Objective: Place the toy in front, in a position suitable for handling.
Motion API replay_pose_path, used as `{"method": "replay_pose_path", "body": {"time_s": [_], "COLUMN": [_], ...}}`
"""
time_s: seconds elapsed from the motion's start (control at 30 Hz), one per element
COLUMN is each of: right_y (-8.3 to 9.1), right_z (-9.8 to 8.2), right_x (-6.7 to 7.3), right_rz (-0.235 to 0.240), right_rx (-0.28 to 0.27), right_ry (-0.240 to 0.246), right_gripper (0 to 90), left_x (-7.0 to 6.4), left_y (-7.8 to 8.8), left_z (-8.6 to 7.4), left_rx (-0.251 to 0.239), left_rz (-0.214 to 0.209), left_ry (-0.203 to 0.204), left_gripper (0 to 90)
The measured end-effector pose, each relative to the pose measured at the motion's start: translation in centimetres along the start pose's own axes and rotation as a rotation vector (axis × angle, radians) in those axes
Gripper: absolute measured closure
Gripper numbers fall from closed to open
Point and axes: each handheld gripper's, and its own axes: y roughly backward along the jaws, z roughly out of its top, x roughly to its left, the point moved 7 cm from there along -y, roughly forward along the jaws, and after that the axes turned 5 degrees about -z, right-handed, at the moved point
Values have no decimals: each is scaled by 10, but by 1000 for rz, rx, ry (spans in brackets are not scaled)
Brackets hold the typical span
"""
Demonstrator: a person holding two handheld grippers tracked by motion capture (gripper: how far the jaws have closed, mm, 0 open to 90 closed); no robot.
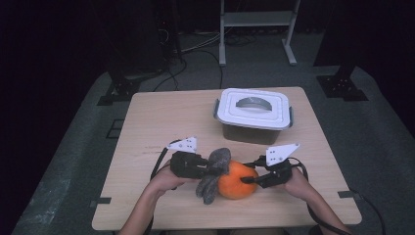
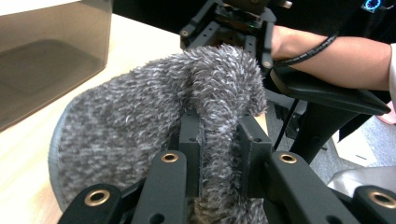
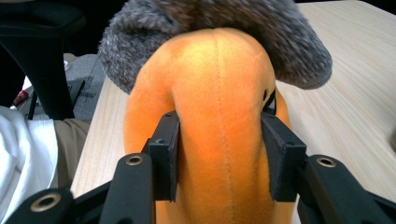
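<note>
A dark lab: lone wooden table (image 1: 161, 117), floor cables (image 1: 195, 49), metal stand bases (image 1: 117, 90) around

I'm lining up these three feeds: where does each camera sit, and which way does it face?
High view: above the near table edge, facing forward and down; forearms, left gripper, right gripper.
Left gripper view: rides that gripper, facing the grey fuzzy cloth clamped in its jaws; opposite forearm beyond.
Right gripper view: rides that gripper, facing the orange plush it squeezes.
Shared: cloth, plush, table.
</note>
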Motion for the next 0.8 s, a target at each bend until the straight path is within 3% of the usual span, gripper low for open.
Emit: {"method": "replay_pose_path", "body": {"time_s": [0.17, 0.27, 0.33, 0.43, 0.53, 0.67, 0.8], "right_y": [5, 10, 15, 21, 16, 10, 3], "right_z": [-4, 2, 6, 10, 7, 10, 3], "right_x": [-8, -6, -1, 7, 11, 14, 9], "right_rz": [-17, -34, -57, -109, -156, -168, -139], "right_rx": [-9, 50, 87, 85, 99, 105, 84], "right_ry": [-36, -111, -103, -110, -101, -118, -57], "right_gripper": [478, 325, 269, 224, 182, 176, 347], "left_x": [2, 3, 4, 2, 1, -1, 0], "left_y": [-7, -14, -17, -23, -29, -34, -29], "left_z": [3, 8, 10, 14, 16, 15, 15], "left_rx": [20, 28, 26, 18, 24, 42, 45], "left_rz": [19, 31, 23, 9, 5, -3, 5], "left_ry": [0, 2, 2, 0, -1, 0, -5], "left_gripper": [739, 742, 743, 744, 744, 744, 747]}}
